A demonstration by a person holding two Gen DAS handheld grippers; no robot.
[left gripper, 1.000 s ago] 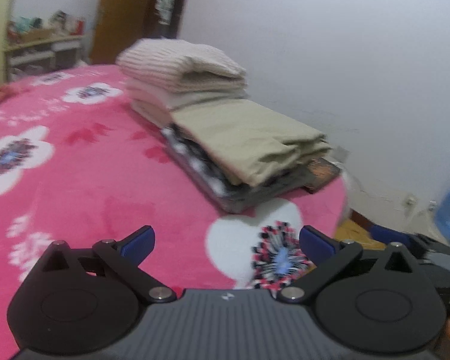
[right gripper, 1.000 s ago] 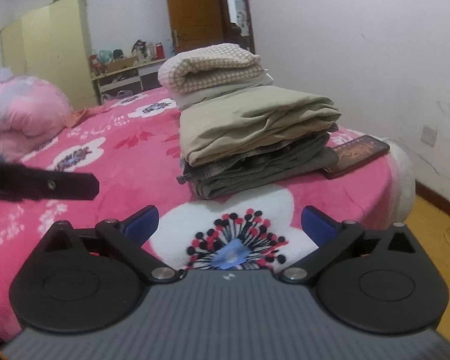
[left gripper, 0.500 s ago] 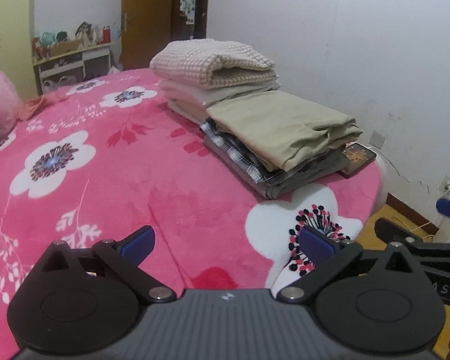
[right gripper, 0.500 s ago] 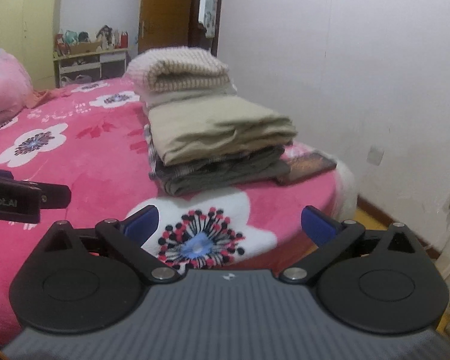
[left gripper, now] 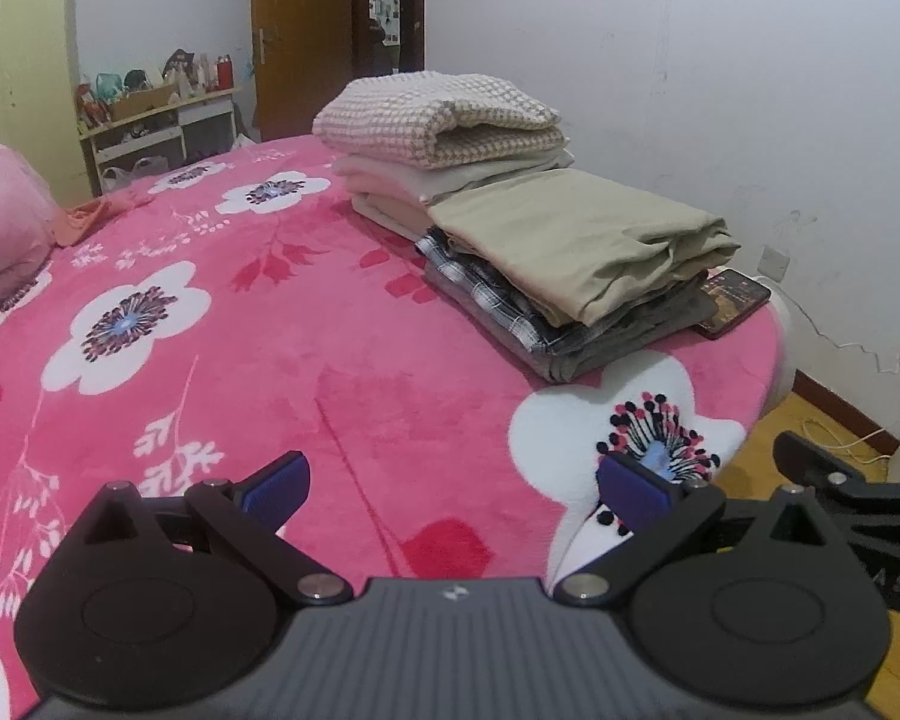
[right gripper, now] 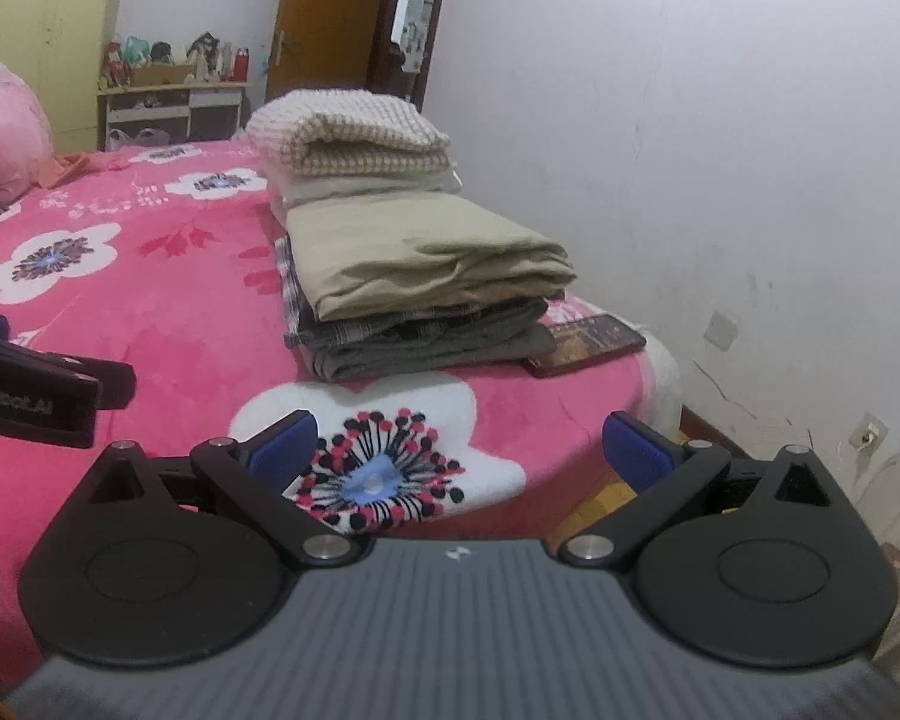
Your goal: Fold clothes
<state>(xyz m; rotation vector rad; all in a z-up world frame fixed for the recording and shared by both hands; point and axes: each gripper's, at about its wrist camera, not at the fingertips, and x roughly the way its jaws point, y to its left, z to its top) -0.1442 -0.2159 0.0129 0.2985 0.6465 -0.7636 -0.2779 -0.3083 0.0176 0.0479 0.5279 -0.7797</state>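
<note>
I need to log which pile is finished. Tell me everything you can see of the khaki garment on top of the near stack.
The khaki garment is plain, matte woven cloth, folded flat into a thick rectangle with layered, slightly wrinkled edges at its near end. It lies level on a plaid garment and grey-olive clothes, close to the bed's corner by the wall. Its far end meets the second stack topped by a checked knit. A dark phone lies beside the stack. Neither hand-held gripper touches it.

Pink floral blanket (left gripper: pixel 330 360); khaki garment (left gripper: pixel 576 234)
</note>
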